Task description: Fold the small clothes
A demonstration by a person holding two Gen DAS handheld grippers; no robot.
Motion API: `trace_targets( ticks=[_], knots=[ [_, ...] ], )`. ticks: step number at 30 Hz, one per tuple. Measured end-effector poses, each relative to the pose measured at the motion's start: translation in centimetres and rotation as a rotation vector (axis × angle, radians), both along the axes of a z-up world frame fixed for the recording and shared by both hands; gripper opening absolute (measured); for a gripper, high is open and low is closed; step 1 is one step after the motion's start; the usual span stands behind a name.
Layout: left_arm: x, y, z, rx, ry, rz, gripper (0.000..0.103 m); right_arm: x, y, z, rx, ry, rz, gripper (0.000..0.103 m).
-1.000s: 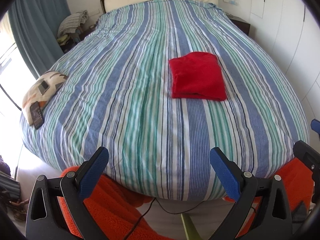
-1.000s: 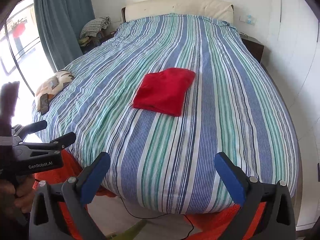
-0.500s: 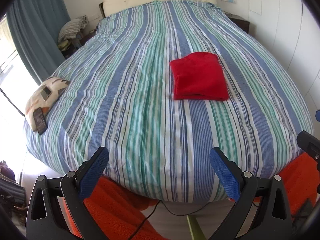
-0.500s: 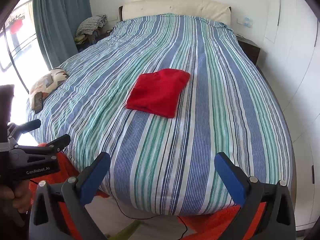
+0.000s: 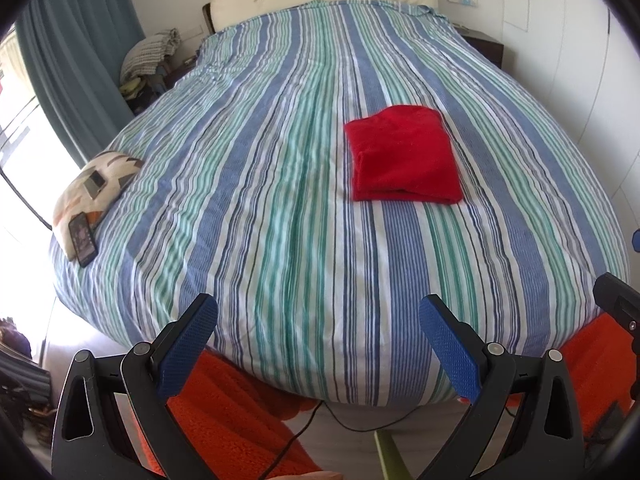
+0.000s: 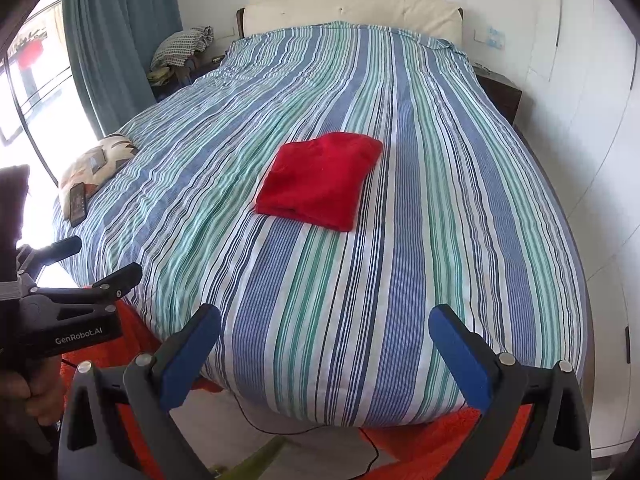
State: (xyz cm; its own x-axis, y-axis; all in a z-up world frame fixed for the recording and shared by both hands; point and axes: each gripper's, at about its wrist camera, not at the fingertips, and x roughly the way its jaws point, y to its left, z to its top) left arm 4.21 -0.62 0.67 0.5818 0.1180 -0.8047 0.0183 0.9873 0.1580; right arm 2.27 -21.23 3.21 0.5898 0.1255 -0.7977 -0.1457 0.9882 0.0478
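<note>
Red cloth lies folded flat mid-bed, toward the right edge, well short of the headboard. Both hand-held grippers hover off the foot edge: left and right, fingers spread, empty. Cloth sits ahead, well apart; long axis foot-to-head. Right probably nearer. Fold looks done.

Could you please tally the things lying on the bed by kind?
Folded red fabric garment: 1
Patterned cream cushion: 1
Black rectangular phone: 1
Total on the striped bedspread: 3
</note>
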Motion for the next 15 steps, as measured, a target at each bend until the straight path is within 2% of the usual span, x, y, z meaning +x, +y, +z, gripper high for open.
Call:
trace_targets(
  ticks=[15],
  knots=[
    [0.15,0.16,0.50,-0.053,0.004,-0.018,0.101,-0.10,0.30,0.36,0.003,-0.006,0.008,0.102]
  ],
)
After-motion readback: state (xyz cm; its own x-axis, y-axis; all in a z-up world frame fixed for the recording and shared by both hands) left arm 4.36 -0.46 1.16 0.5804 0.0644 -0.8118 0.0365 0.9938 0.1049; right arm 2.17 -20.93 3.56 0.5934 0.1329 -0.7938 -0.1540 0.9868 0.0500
